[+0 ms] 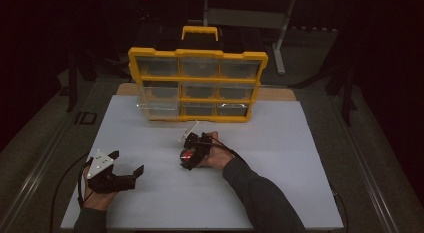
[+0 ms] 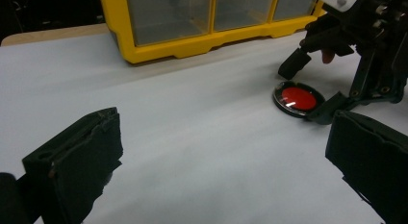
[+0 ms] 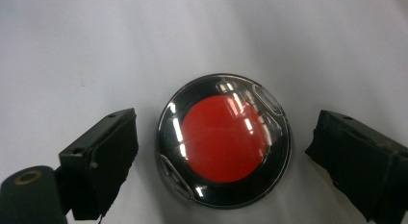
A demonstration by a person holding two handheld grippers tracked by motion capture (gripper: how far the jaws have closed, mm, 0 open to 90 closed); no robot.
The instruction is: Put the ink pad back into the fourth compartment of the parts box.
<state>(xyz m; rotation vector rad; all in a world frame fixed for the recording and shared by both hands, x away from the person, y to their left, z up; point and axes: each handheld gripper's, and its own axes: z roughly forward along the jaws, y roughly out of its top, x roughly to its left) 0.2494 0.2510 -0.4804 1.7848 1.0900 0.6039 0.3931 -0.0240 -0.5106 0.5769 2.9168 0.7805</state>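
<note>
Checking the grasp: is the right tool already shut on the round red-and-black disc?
No, the right tool stands open, jaws apart from the disc.

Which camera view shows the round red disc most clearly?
The right gripper view: the red disc lies large between the open fingers, black rim and clear cover plain. The left gripper view shows it smaller, from the side. In the high view it is a small red glow under the right gripper.

yellow drawer organizer (image 1: pixel 197 85) – upright on white tabletop (image 1: pixel 280 193).
</note>
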